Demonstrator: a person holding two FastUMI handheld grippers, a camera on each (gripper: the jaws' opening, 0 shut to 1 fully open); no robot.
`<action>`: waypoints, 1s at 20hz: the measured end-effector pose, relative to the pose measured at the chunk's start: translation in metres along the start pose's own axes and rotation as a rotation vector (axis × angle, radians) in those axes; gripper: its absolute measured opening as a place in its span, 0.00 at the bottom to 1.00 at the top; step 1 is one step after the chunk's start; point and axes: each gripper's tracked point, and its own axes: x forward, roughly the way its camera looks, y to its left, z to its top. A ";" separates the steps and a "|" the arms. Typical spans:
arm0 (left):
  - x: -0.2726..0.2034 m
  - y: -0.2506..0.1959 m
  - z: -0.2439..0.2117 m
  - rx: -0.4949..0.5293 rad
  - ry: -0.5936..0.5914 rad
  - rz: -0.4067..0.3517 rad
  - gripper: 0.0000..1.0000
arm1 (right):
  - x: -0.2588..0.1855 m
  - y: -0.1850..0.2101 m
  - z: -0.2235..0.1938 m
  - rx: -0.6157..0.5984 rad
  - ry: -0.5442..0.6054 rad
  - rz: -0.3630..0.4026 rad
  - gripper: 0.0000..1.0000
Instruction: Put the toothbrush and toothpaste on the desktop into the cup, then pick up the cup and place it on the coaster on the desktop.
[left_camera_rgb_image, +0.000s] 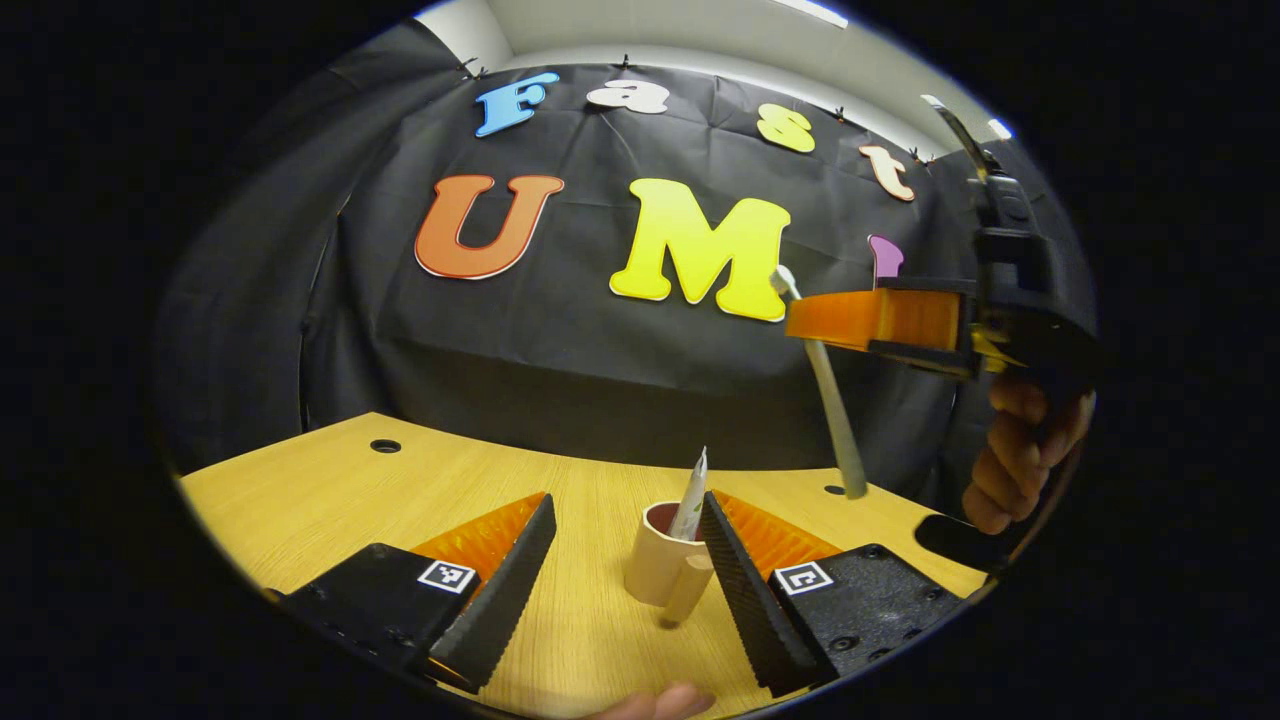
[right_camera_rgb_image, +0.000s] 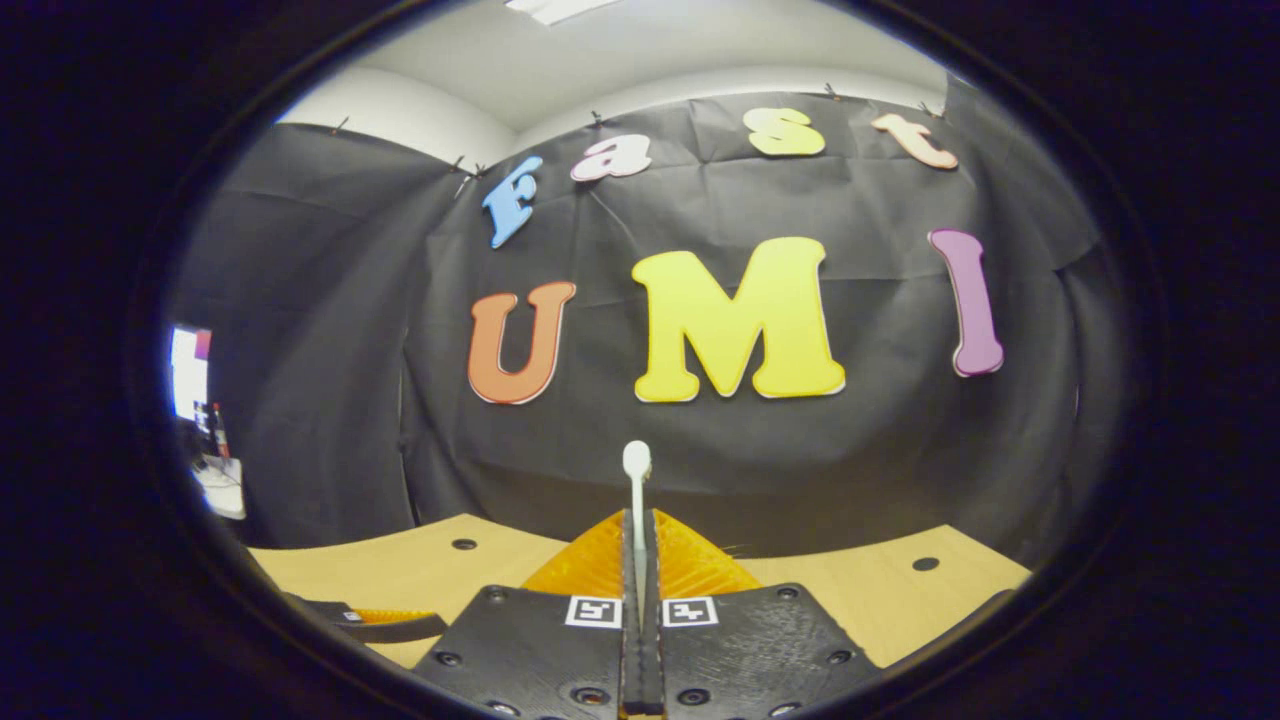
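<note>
Toothbrush (right_camera_rgb_image: 636, 500) upright, lower handle hidden between right gripper (right_camera_rgb_image: 640, 560) fingers clamped on it. Left gripper (left_camera_rgb_image: 625, 545) fingers spread around cup (left_camera_rgb_image: 660, 565); toothpaste (left_camera_rgb_image: 690, 500) upright inside, bottom hidden.

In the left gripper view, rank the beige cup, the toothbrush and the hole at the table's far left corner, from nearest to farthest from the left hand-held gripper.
1. The beige cup with a handle, between the left hand-held gripper's open fingers, a toothpaste tube standing in it.
2. The pale long-handled toothbrush, up right, clamped in the right hand-held gripper.
3. The round hole in the wooden table, far left corner.
</note>
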 end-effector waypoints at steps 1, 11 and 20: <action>-0.008 0.001 0.003 0.002 -0.002 0.003 0.93 | 0.007 0.005 -0.002 -0.028 -0.017 -0.001 0.00; -0.055 -0.002 0.023 0.056 -0.055 -0.019 0.92 | 0.050 0.009 -0.054 -0.024 0.053 -0.028 0.01; -0.052 0.005 0.011 0.021 -0.015 -0.014 0.93 | 0.051 0.004 -0.059 -0.030 0.060 -0.037 0.01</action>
